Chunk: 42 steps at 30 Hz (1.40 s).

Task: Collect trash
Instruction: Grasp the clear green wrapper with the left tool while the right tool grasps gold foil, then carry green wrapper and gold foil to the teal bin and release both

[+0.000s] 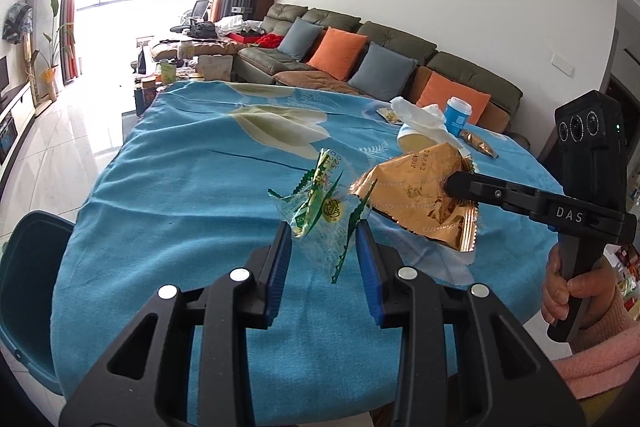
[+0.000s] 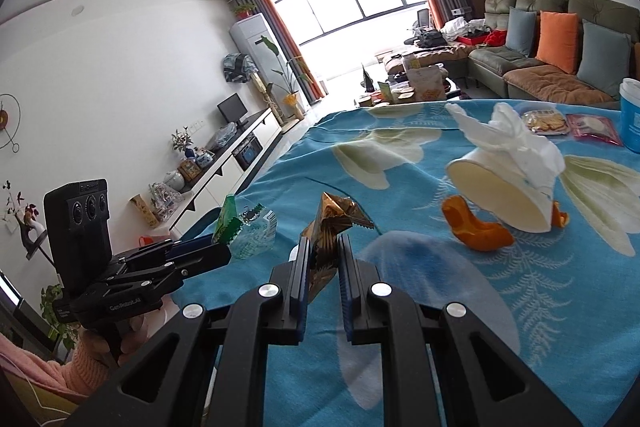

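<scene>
My left gripper (image 1: 324,235) is shut on a clear and green plastic wrapper (image 1: 320,203) and holds it above the blue tablecloth (image 1: 192,187). My right gripper (image 2: 325,247) is shut on a gold foil wrapper (image 2: 332,223), also lifted off the table; that wrapper shows in the left wrist view (image 1: 420,195), with the right gripper (image 1: 456,187) to the right of the green one. The left gripper (image 2: 216,247) and its green wrapper (image 2: 240,223) show at the left of the right wrist view.
A tipped paper cup with a crumpled tissue (image 2: 508,163) and orange peel (image 2: 476,227) lie on the table ahead. A blue cup (image 2: 632,115), snack packets (image 2: 544,121) and a small gold wrapper (image 1: 478,143) lie farther back. A teal chair (image 1: 28,283) stands at the left edge.
</scene>
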### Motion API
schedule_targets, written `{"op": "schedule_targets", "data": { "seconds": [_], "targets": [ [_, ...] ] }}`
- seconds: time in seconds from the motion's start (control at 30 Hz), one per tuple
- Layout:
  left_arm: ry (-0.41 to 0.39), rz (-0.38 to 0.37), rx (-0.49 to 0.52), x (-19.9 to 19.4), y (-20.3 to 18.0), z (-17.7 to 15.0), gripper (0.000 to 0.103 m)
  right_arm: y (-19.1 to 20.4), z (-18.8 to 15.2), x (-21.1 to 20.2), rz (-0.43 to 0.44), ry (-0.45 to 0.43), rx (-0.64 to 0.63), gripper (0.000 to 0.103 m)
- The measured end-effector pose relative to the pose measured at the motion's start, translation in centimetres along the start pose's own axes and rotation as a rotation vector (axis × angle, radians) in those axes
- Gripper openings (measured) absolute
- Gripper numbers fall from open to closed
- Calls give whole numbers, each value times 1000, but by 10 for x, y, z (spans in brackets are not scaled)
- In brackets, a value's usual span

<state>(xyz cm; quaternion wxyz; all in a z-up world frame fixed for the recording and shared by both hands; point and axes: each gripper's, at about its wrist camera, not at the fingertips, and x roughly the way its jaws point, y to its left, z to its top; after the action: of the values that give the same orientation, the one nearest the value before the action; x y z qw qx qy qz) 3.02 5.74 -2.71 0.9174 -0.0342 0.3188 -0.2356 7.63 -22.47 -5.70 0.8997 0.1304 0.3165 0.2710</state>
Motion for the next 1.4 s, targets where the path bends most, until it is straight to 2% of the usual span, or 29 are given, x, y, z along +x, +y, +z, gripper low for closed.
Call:
{"op": "schedule_targets", "data": {
  "seconds": [0.8,1.4],
  "targets": [
    [-51,116,-90,-46,45,-7,33,54,13,47,142,49,-85,12],
    [-80,195,-144,-71,68,-14,33,77,16,78,205,104,-108,12]
  ]
}}
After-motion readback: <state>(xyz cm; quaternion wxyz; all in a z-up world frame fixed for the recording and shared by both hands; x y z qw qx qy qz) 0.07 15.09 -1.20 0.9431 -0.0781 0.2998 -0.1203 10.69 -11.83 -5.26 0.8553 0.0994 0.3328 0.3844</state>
